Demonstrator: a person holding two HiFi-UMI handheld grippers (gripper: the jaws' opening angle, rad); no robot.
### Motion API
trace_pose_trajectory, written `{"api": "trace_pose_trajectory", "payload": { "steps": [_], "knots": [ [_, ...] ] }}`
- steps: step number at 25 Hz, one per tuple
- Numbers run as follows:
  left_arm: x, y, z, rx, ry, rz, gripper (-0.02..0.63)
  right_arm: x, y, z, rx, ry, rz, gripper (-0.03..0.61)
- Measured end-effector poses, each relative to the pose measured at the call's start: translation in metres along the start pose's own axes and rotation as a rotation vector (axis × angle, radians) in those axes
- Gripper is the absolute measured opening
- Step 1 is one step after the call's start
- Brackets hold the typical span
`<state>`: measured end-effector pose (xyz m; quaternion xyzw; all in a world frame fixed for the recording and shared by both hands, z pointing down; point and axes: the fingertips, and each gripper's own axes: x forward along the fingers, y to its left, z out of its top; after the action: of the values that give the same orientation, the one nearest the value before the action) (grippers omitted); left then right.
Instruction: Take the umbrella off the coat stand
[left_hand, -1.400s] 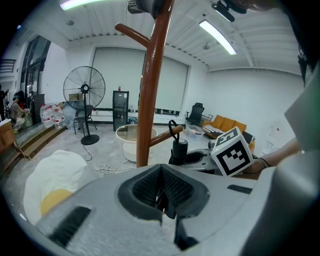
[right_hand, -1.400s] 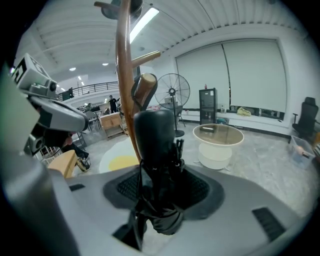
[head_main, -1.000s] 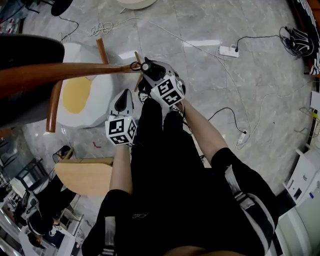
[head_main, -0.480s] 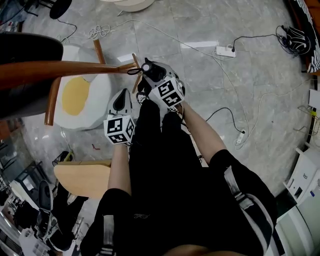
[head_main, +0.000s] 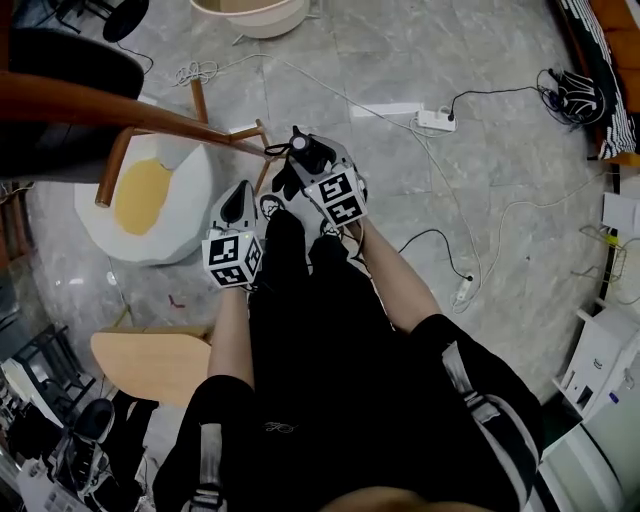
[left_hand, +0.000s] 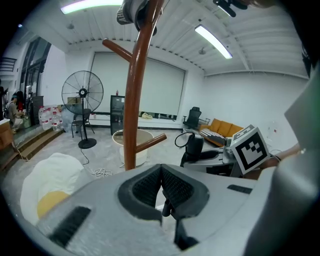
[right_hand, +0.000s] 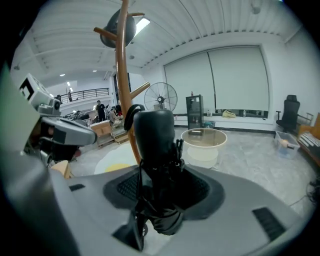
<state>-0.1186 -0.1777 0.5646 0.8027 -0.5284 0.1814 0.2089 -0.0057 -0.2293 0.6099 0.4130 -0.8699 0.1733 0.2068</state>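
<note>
1. Our right gripper (right_hand: 161, 192) is clamped on the folded black umbrella (right_hand: 156, 142) — both pads press its bundled fabric, and the stubby handle end stands up past the jaws.
2. We hold the umbrella just right of the brown coat stand (head_main: 100, 100), close to the lower part of its pole.
3. A low peg (left_hand: 150, 143) juts from the pole toward the right. The umbrella's thin strap loop (left_hand: 182, 140) reaches left toward it.
4. In the left gripper view the loop sits just beside the peg's tip, and we cannot tell whether it touches the wood.
5. Our left gripper (left_hand: 161, 186) has its jaws together with nothing between them — it hovers left of the right gripper and a little nearer to us, facing the stand's pole.
6. On the grey marble floor (head_main: 520, 320), left of the pole, lies a white egg-shaped cushion (head_main: 150, 195) with a yellow centre.
7. Farther off stands a round cream tub (head_main: 250, 12), and to the right a white power strip (head_main: 435, 120) lies among loose cables.
8. A pedestal fan (left_hand: 82, 94) stands far off on the left in the left gripper view.
</note>
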Motion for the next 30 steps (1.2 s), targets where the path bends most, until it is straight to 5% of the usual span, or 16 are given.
{"api": "trace_pose_trajectory", "payload": {
  "steps": [18,30],
  "knots": [
    [-0.067,-0.013,0.031,-0.073,-0.113,0.03,0.006,-0.085,0.026,0.042,0.006,-0.062,-0.028,0.21],
    [-0.122,0.037,0.064,-0.035,-0.204,0.023,0.006,-0.107,0.069,0.072,0.074,-0.098,-0.11,0.21]
  ]
}}
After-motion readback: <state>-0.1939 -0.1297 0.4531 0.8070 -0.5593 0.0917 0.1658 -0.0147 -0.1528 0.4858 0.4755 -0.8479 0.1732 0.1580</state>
